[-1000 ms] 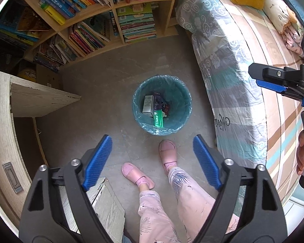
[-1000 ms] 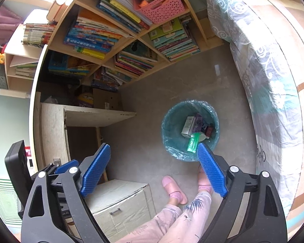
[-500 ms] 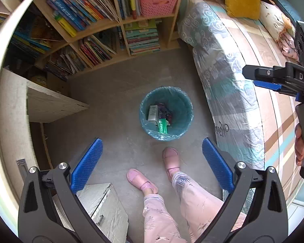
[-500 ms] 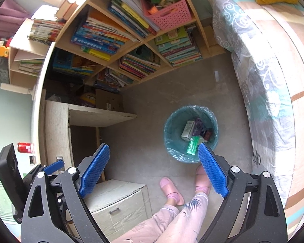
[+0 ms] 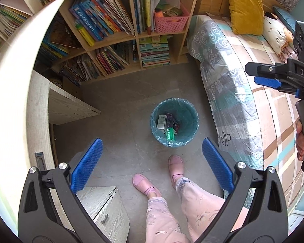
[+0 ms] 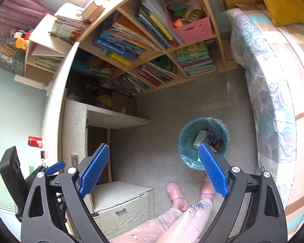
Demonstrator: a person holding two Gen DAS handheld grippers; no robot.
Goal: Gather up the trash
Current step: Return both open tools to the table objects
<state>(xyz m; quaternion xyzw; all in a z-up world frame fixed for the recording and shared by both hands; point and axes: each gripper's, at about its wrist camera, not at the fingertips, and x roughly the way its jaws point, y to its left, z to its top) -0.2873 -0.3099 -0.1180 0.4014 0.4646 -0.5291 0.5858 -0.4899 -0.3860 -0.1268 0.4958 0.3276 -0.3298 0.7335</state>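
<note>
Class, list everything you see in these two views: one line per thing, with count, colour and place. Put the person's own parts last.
Waste bin: one, teal, plastic-lined, on the floor by the bed.
Trash: several boxes and wrappers, white, green, dark, inside the bin.
Bookshelf: one, wooden, full of books, behind the bin.
Basket: one, pink, on a shelf.
Bed: one, patterned cover, right of the bin.
Cushion: one, mustard, on the bed.
Desk: one, pale wood, left.
Can: one, red, on the desk.
Slippers: two, pink, on the person's feet.
Left tool: open, empty.
Right tool: open, empty.
</note>
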